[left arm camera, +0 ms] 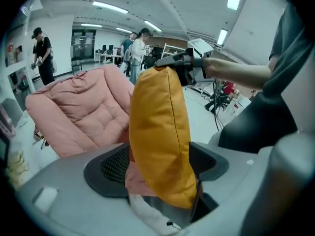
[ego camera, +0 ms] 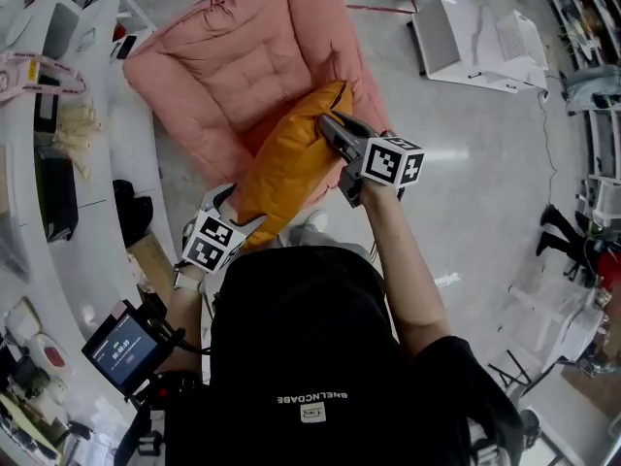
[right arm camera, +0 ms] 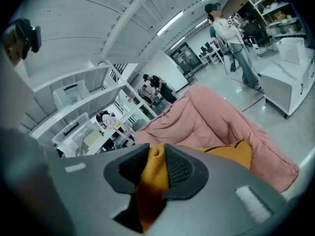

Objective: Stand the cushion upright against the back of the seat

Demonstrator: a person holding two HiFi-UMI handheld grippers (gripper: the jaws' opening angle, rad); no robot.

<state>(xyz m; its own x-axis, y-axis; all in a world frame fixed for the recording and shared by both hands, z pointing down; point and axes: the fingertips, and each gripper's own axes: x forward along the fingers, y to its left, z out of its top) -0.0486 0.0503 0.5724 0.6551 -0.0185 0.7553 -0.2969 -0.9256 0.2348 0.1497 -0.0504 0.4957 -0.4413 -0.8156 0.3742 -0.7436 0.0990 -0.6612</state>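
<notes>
A person in a black shirt (ego camera: 301,357), seen from above, holds an orange cushion (ego camera: 291,168) with two handheld grippers over the near edge of a large pink padded seat (ego camera: 233,66). The seat sits on a pale grey, glossy floor (ego camera: 466,192). The cushion is on edge and tilted, its far corner over the middle of the seat and its near end by the person's body. No view shows whether it touches the seat. The right gripper (ego camera: 325,124) has its jaws drawn close together, pinching a fold of the orange fabric at the far corner. The left gripper (left arm camera: 162,162) has its jaws wide apart, with the cushion's lower end between them and not squeezed. The room is a big open workspace. A curved white counter (ego camera: 112,163) cluttered with small items runs along the left. A small lit screen (ego camera: 121,348) sits at the near left. White boxy units (ego camera: 475,37) stand on the floor at the far right. The gripper views show long strip lights (left arm camera: 110,7) on a white ceiling, white shelves with clear bins (right arm camera: 74,95), and several people standing in the distance, one in dark clothes and a cap (left arm camera: 44,58).
</notes>
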